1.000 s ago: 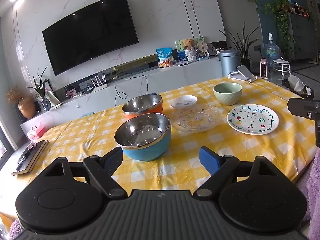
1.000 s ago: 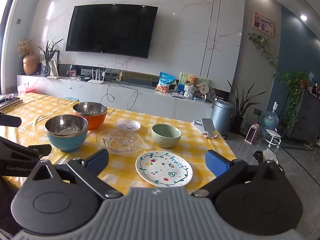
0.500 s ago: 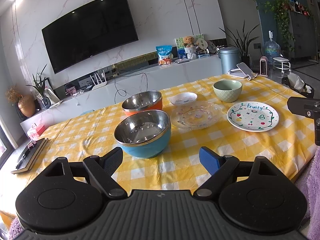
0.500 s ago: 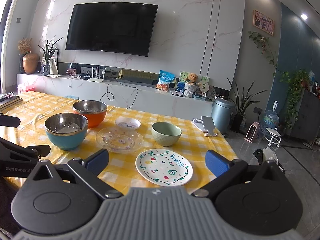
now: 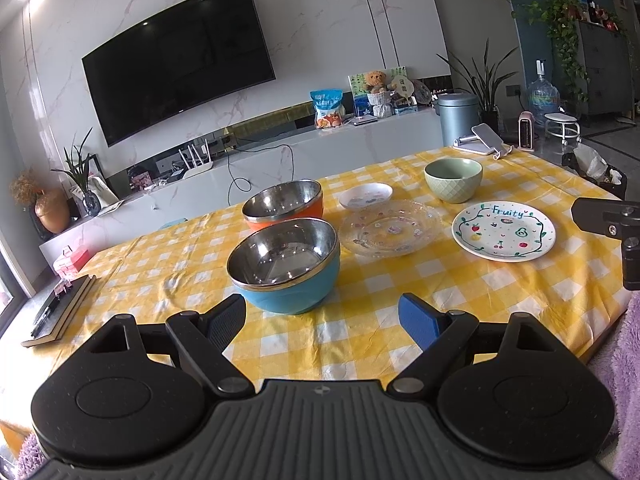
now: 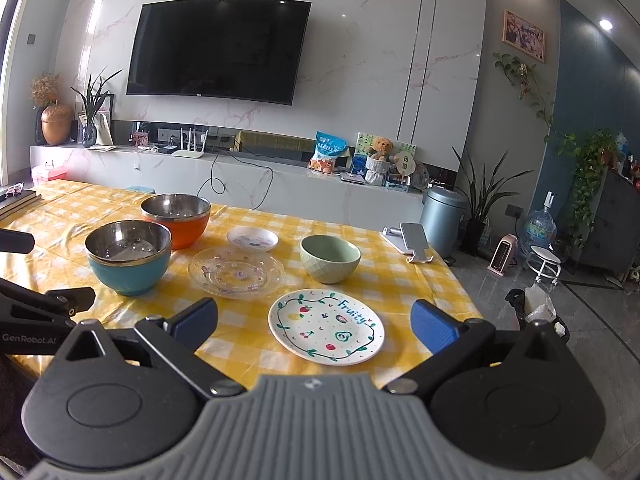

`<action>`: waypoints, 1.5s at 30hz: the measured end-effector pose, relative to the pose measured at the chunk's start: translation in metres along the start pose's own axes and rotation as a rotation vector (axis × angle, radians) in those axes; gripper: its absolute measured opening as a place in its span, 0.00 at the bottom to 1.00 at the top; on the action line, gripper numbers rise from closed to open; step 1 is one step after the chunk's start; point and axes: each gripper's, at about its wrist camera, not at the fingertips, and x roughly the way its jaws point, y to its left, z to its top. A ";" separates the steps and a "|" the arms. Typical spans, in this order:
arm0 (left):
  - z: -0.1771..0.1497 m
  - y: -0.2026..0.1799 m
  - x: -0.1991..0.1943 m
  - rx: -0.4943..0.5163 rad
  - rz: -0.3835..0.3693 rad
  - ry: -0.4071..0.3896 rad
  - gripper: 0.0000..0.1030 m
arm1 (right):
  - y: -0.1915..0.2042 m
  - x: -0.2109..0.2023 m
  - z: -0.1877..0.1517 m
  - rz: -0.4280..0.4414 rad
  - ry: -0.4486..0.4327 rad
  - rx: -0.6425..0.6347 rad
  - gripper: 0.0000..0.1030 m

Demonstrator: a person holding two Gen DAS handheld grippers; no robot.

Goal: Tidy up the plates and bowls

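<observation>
We hold our left gripper [image 5: 322, 314] low over the near edge of the table [image 5: 400, 280], with its jaws spread wide and nothing between them. Right in front of it sits the blue bowl [image 5: 286, 264], shiny metal inside. Just behind that is the orange bowl [image 5: 284, 205], also shiny inside; we cannot tell if the two touch. Ahead and to the right lies the clear glass plate [image 5: 390, 227], with the small white dish [image 5: 366, 196] just past it. Farther right sits the green bowl [image 5: 453, 180], and nearer to us the white plate [image 5: 503, 232] with little fruits and the word "Fruity" in blue.

Our right gripper [image 6: 314, 322] is also wide open and holds nothing. The white plate lies right in front of it, between its two blue fingertips [image 6: 430, 325] as we look. The green bowl is just beyond the plate. The glass plate is ahead and a bit left, and the two metal bowls are farther left.

At the left edge of the right view we see part of the other gripper with "GenRobot.AI" [image 6: 29, 337] on it.

The table wears a yellow and white checked cloth. All the dishes stand apart, none stacked.
</observation>
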 end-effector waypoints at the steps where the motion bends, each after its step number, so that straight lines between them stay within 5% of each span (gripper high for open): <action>1: 0.000 0.000 0.000 0.000 0.000 0.001 0.98 | 0.000 0.000 0.000 0.001 0.001 -0.001 0.98; 45: -0.003 -0.001 -0.001 -0.003 -0.004 0.017 0.98 | 0.002 0.003 0.000 0.010 0.020 -0.003 0.98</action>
